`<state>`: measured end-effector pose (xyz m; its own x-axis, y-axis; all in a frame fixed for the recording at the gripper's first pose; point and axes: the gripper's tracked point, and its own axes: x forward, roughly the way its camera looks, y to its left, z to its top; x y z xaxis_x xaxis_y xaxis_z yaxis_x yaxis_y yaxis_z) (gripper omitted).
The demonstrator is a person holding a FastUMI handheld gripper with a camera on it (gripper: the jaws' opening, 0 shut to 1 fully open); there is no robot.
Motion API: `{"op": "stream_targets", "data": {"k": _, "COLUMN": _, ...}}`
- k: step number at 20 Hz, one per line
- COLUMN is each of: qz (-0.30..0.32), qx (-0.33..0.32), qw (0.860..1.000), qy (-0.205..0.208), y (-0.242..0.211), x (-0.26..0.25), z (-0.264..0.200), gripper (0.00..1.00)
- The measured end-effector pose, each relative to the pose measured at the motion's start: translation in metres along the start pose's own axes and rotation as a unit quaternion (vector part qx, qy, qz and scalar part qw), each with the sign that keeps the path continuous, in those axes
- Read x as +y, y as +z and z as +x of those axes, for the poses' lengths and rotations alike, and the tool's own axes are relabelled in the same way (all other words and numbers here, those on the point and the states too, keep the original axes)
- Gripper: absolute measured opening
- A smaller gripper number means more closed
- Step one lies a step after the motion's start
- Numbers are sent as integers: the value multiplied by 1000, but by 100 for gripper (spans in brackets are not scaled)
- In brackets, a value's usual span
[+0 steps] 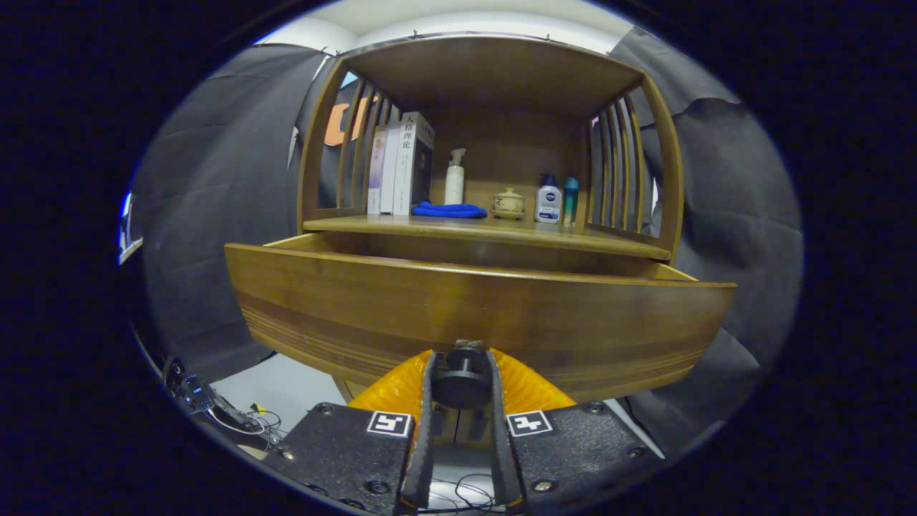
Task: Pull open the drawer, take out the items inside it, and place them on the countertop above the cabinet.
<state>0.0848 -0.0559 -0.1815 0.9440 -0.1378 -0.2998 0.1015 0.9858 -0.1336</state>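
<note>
We have the drawer [473, 308] already drawn some way out from under the cabinet's counter [494, 233], its broad wooden front filling the space just ahead of us, and its dark round knob [462, 373] sits low on that front, pinched between the two fingers of our tool [462, 380], one finger pressed on each side. The inside of the drawer is hidden behind the front panel, so we cannot tell what lies in it. As we judge it, the step in hand is the pull: we should draw straight back along the drawer's run, level and slow, with the pinch firm on the knob so it does not slip off. On the counter above stand books [401, 165], a blue cloth [450, 210], a pump bottle [455, 179], a small lidded pot [509, 203] and two more bottles [557, 201], so space between them is where the items should go.
</note>
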Motion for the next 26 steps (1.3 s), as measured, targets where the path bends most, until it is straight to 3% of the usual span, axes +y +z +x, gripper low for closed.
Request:
{"op": "stream_targets", "data": {"k": 11, "qz": 5, "qx": 8, "qw": 999, "qy": 34, "y": -28, "x": 12, "z": -73, "gripper": 35}}
{"op": "stream_targets", "data": {"k": 16, "qz": -11, "qx": 36, "qw": 999, "qy": 31, "y": -34, "x": 14, "z": -80, "gripper": 36}}
{"op": "stream_targets", "data": {"k": 20, "qz": -31, "qx": 77, "qw": 995, "qy": 53, "y": -29, "x": 14, "z": -91, "gripper": 49}}
{"op": "stream_targets", "data": {"k": 26, "qz": -2, "qx": 72, "qw": 991, "qy": 110, "y": 37, "x": 18, "z": -124, "gripper": 73}}
